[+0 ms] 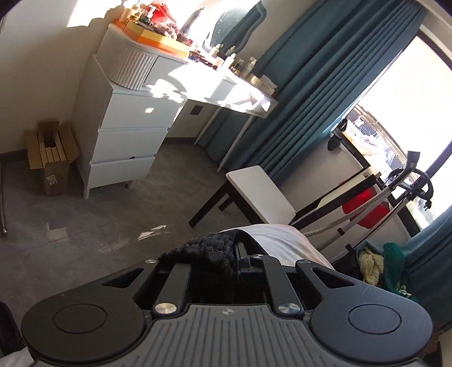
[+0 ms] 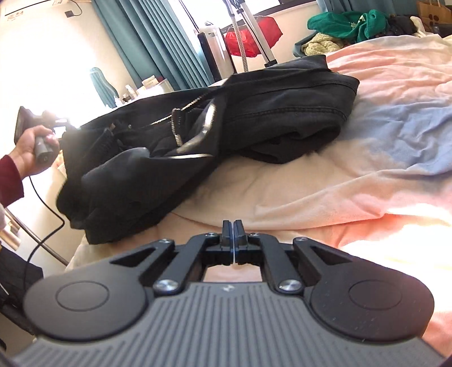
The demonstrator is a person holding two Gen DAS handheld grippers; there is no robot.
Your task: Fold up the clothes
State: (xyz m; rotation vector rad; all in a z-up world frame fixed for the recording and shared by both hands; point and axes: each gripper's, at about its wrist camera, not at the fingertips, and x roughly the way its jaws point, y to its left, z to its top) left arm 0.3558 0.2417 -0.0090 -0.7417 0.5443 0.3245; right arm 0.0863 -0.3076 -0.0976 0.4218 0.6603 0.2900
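Note:
A black denim garment (image 2: 254,113) with an open zipper lies crumpled on the bed's pastel blanket (image 2: 381,141). My right gripper (image 2: 233,225) is shut with nothing in it, hovering over the blanket just in front of the garment. In the left wrist view my left gripper (image 1: 238,249) is shut on a bunched dark edge of the garment (image 1: 209,251), which drapes over its left finger and hides the tips. In the right wrist view a hand (image 2: 25,149) in a dark red sleeve holds that gripper at the garment's far left end.
Beyond the bed's corner (image 1: 285,240) are grey floor, a white-seated chair (image 1: 260,194), a white dresser (image 1: 127,135), a cardboard box (image 1: 52,158) and teal curtains (image 1: 305,93). A basket of green and cream clothes (image 2: 347,22) and a steamer stand (image 2: 262,42) stand behind the bed.

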